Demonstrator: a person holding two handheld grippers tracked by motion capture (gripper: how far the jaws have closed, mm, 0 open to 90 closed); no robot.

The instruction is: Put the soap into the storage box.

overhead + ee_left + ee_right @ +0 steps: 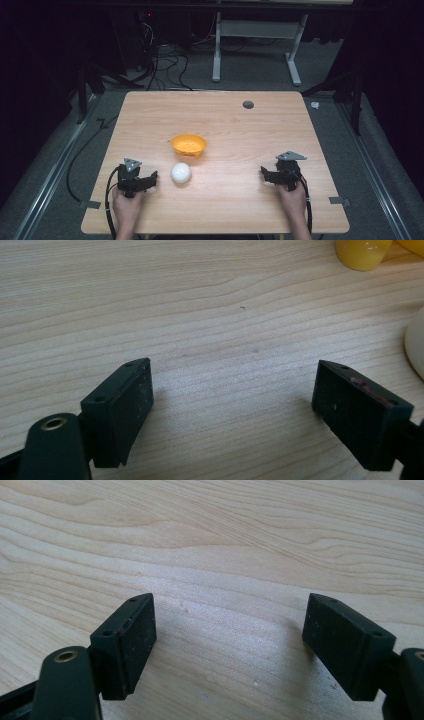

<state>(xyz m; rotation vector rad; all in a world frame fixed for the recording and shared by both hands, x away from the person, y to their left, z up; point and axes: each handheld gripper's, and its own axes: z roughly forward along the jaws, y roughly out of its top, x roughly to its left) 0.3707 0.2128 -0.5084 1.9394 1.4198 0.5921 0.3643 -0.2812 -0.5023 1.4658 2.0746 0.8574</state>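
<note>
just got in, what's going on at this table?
Nothing is being handled. A person holds the left hand-held gripper and the right hand-held gripper low at the near side of the wooden table, both open and empty. A white ball sits just right of the left one, an orange bowl behind it.

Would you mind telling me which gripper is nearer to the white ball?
Left. The left gripper sits just beside the white ball, apart from it; the right gripper rests far across the table.
</note>
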